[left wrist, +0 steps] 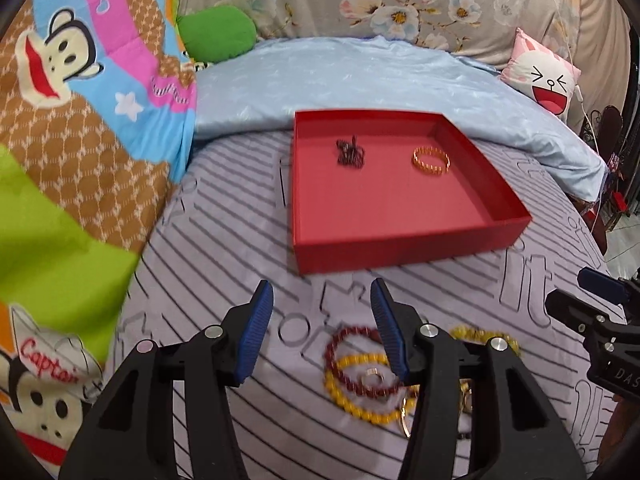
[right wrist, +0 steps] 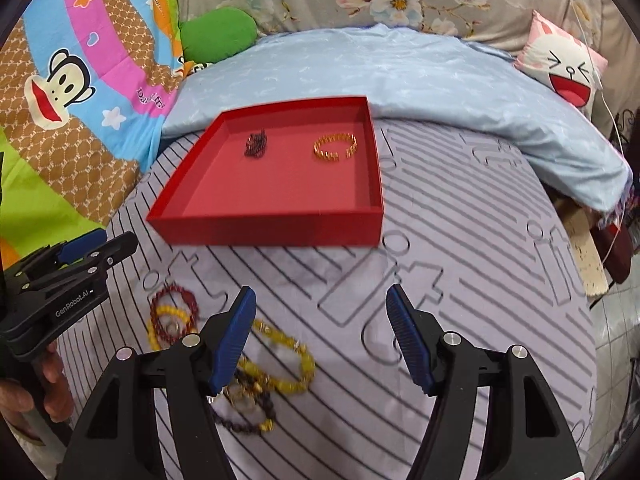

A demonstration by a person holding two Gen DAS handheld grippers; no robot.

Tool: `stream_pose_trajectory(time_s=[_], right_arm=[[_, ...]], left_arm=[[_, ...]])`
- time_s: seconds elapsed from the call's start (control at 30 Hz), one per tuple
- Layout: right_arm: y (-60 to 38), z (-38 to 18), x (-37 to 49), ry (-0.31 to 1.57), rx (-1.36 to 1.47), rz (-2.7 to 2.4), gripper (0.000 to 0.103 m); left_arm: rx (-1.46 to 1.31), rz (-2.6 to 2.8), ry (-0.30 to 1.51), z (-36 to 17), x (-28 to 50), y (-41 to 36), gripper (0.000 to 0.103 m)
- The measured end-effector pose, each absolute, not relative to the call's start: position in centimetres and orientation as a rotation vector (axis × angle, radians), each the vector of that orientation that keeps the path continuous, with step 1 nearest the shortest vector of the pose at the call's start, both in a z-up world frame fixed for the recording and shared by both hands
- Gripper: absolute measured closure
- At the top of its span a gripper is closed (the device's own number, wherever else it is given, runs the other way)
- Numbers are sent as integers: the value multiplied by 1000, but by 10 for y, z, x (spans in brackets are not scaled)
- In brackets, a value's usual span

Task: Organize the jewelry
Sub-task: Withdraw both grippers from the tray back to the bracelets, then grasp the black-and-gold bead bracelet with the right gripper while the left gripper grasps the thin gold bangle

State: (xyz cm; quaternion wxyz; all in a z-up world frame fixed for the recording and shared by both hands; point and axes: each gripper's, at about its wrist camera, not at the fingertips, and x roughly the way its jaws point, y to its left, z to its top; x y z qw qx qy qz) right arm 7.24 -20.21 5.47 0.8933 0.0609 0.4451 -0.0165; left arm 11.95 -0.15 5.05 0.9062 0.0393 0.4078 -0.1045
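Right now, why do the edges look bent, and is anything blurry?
Left wrist view: fisheye lens bows the red tray and darkens corners; the beaded bracelets near the left gripper look soft. Right wrist view: same curving; bracelets by the right gripper smear slightly.

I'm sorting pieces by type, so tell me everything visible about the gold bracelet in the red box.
The gold bracelet is a round band that looks like shiny metal, built from many small upright links or bars. In the right wrist view a gap shows in the ring on its near side, so it seems to be an open cuff. It lies flat on the floor of the red box, in the far right part, apart from the walls and from the dark bead bundle to its left. Nothing grips it.
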Motion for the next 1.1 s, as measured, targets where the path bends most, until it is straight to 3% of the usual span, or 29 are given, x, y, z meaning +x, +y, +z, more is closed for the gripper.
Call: stream_pose_trajectory(time_s=[0.47,0.83,1.1], right_arm=[[-175,11,27,1003,68,-11,41],[-164,-4,28,1027,60,1,69],[-168,-6,25,1018,44,-11,81]], left_arm=[[43,-188,904,15,71,6,55],[38,-200,913,6,59,4,55],[37,-213,920,4,58,0,55]])
